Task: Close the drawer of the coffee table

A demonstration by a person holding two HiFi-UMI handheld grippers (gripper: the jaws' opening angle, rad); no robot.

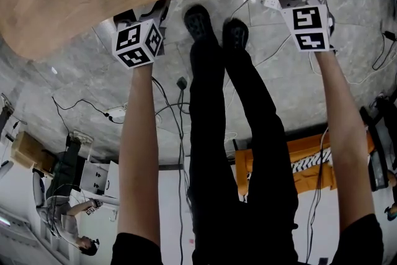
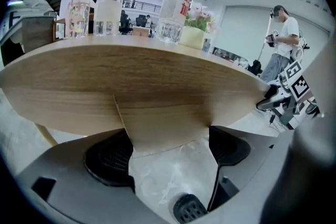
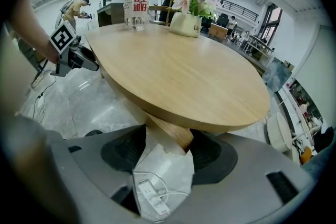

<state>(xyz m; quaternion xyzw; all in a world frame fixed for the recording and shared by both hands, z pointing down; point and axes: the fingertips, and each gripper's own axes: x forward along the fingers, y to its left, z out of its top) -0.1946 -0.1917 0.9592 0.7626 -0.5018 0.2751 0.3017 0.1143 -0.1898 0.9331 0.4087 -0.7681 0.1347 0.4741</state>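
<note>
Jaws apart (left gripper [image 2: 170,152], right gripper [image 3: 164,150]), outstretched

Bottle [image 3: 139,5] and flowerpot [image 3: 185,24] stand on the table [image 3: 184,76] (power strip [image 3: 149,195] on floor [image 3: 89,107] below).

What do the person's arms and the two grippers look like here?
The left gripper and right gripper have grey bodies with black textured pads; each carries a white cube with black square markers. Forearms are bare, sleeves short and black.
</note>
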